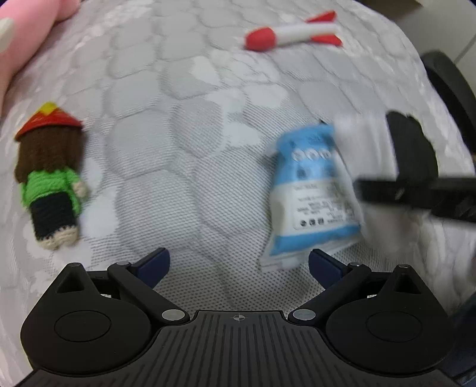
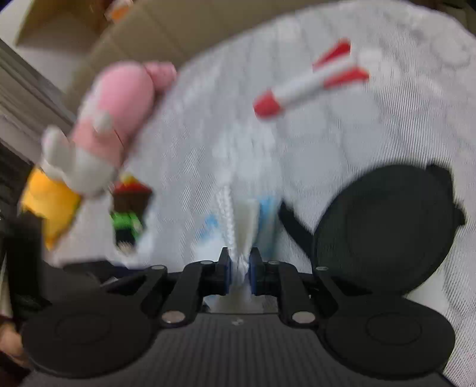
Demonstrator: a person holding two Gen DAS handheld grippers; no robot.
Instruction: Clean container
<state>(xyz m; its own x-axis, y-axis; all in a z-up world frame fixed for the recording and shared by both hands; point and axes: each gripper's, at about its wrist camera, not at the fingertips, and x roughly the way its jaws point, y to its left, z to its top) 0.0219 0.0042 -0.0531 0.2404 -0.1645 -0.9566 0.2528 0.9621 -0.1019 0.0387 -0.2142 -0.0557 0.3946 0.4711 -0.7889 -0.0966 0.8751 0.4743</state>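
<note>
**A:** ok so where's the stuff sitting? All I can make out is a grey quilted mattress surface with a hexagon pattern.

**B:** Use the blue-and-white printed plastic pouch as your anchor. It's lying flat on the mattress, and I can't tell what's inside it, too blurry. The left gripper hovers just on the near side of it with its fingers spread wide, nothing between them. The pouch's bottom corner is right by the right-hand blue finger pad.

**A:** and the other one?

**B:** The right gripper comes in from the pouch's right side. Its fingers are pinched nearly together on a white textured cloth, which seems to lie over the pouch's right edge.

**A:** toys?

**B:** Well left of the pouch there's a crocheted doll with a red hat, brown hair and green top, lying face down. Far beyond the pouch is a red-and-white toy rocket. Way off past the doll, a pink plush toy at the mattress edge. The right wrist view also shows a cardboard box beyond the mattress, contents unclear.
</note>
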